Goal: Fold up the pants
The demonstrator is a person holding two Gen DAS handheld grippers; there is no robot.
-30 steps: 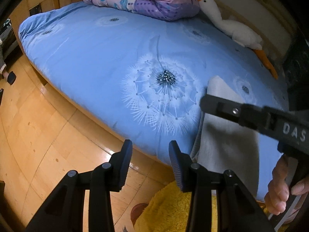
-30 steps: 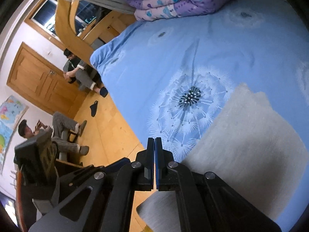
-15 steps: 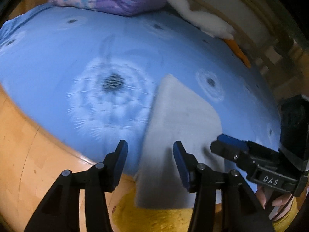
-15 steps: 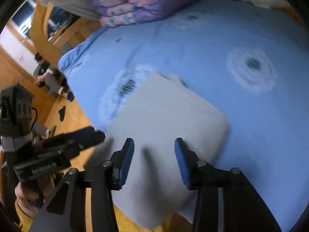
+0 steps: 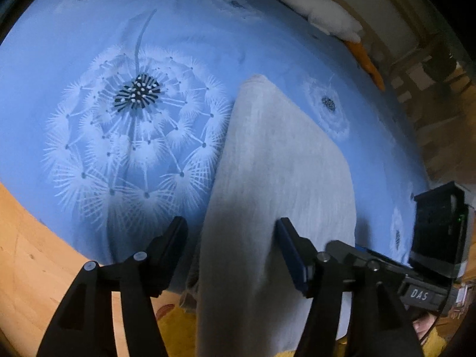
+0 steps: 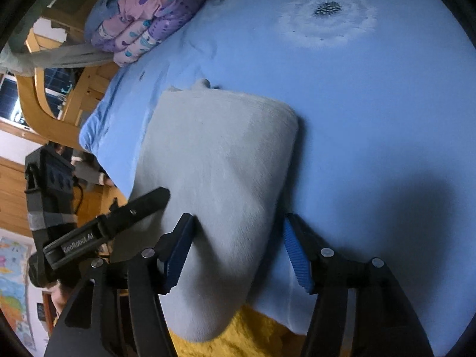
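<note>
The light grey pants (image 5: 276,184) lie folded lengthwise on the blue bed sheet, their near end hanging over the bed's front edge; they also show in the right wrist view (image 6: 220,172). My left gripper (image 5: 232,238) is open, its jaws straddling the near left part of the pants just above the cloth. My right gripper (image 6: 238,244) is open, its jaws straddling the near right edge of the pants. The right gripper shows at the lower right of the left wrist view (image 5: 386,270), and the left gripper shows at the left of the right wrist view (image 6: 119,220).
The blue sheet (image 5: 89,44) has a big dandelion print (image 5: 136,92). A folded purple quilt (image 6: 148,20) and a white plush goose (image 5: 321,9) lie at the bed's far side. A yellow rug (image 6: 253,333) and wooden floor (image 5: 26,261) lie below the front edge.
Both grippers moved in over the near end of the pants and came lower. The right gripper went from shut to open; both sets of jaws widened.
</note>
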